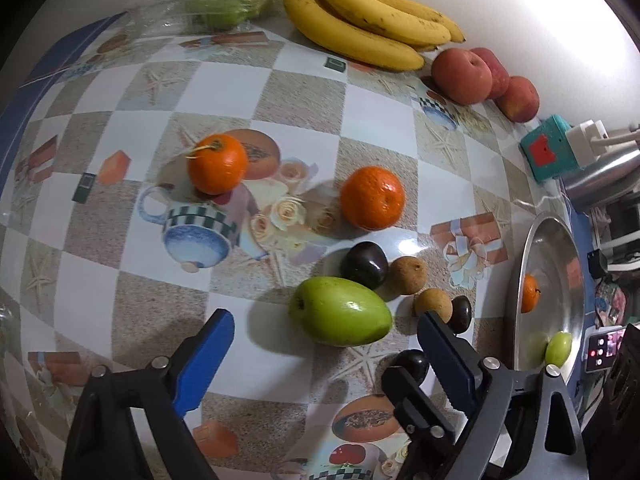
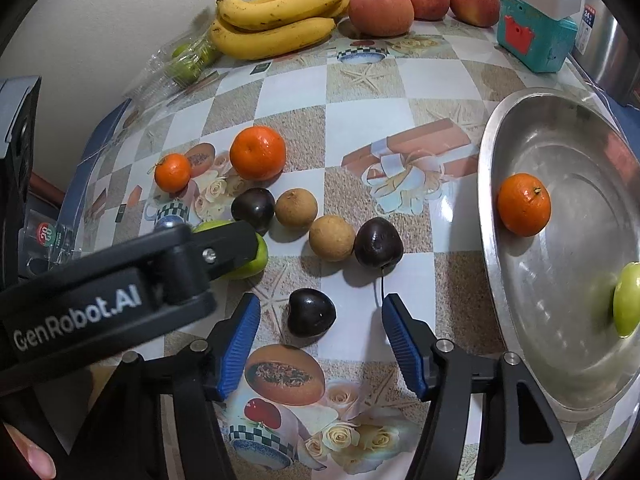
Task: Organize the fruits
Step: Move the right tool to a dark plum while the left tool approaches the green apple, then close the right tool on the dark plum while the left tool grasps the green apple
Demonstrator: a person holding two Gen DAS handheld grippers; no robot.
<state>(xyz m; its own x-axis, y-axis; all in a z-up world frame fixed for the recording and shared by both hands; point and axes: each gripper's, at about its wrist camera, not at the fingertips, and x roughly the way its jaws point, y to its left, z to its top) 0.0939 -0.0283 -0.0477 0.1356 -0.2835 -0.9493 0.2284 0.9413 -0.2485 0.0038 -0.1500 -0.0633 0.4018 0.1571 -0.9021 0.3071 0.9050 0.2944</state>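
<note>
My left gripper stands open over a large green fruit, whose sides sit between the blue pads without touching them. In the right wrist view its black body covers most of that green fruit. My right gripper is open around a dark plum, with a gap on each side. On the table lie two oranges, two more plums and two brown round fruits. The steel bowl on the right holds an orange and a green fruit.
Bananas and three red apples lie along the back wall. A clear bag of green fruits is at the back left, and a teal box with a white plug at the back right. A person's fingertip shows bottom left.
</note>
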